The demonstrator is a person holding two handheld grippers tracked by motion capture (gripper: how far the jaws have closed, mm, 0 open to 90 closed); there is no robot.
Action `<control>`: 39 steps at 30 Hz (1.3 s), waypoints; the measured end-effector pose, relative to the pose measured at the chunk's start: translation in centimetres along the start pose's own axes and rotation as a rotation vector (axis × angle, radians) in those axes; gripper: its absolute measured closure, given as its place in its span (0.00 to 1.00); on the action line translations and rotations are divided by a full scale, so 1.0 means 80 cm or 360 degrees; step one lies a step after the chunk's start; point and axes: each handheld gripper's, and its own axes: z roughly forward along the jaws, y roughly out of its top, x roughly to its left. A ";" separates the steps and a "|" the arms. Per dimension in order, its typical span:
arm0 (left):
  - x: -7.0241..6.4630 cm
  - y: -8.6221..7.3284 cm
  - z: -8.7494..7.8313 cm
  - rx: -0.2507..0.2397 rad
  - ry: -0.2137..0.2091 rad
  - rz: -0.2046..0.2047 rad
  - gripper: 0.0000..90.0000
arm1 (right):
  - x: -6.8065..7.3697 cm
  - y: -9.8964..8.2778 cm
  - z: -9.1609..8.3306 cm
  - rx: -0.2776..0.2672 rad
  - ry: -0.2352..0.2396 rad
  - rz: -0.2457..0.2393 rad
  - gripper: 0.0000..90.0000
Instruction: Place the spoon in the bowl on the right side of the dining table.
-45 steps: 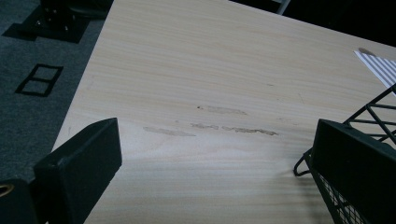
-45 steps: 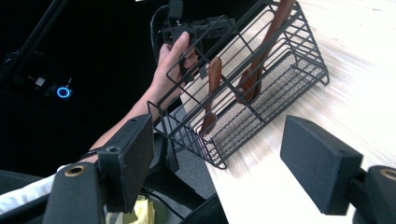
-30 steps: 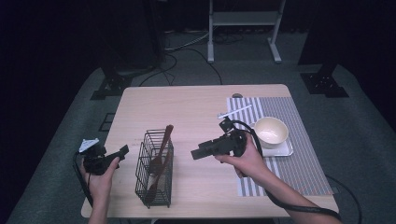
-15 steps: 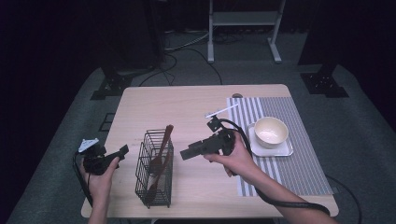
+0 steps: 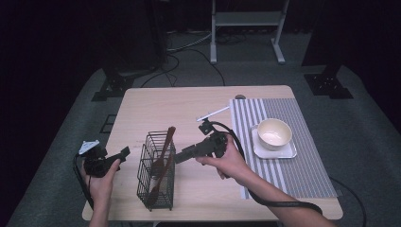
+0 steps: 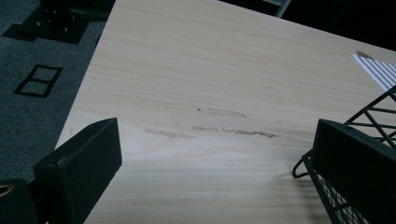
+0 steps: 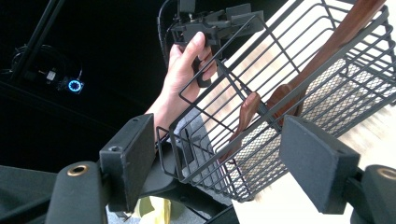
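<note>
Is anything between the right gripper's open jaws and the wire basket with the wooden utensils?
Nothing visible. The right gripper, jaws open, points straight at the wire basket with only bare table between. The wooden utensils stand inside the basket, behind its wires.

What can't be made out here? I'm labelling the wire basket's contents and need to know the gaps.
- Wooden utensils: high view, too small to tell spoon from fork; in the right gripper view the wire basket bars cross them and the top edge cuts the handles.
- White stick-like item on the table: high view, too small to identify.
- Bowl: contents unclear, high view.
</note>
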 end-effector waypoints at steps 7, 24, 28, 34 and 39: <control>0.000 0.000 0.000 -0.0004 0.0000 -0.0004 0.01 | -0.002 0.004 0.013 0.0027 -0.0002 0.0005 0.33; 0.001 0.001 -0.001 -0.0007 0.0000 -0.0005 0.01 | -0.009 0.010 0.034 0.0071 -0.0055 0.0038 0.47; 0.001 0.001 -0.001 -0.0007 0.0000 -0.0005 0.01 | -0.010 0.012 0.039 0.0080 -0.0095 0.0041 0.55; 0.001 0.001 -0.001 -0.0007 0.0000 -0.0006 0.01 | -0.010 0.012 0.044 0.0090 -0.0124 0.0044 0.65; 0.001 0.001 -0.002 -0.0007 -0.0001 -0.0004 0.01 | -0.010 0.013 0.046 0.0091 -0.0135 0.0031 0.78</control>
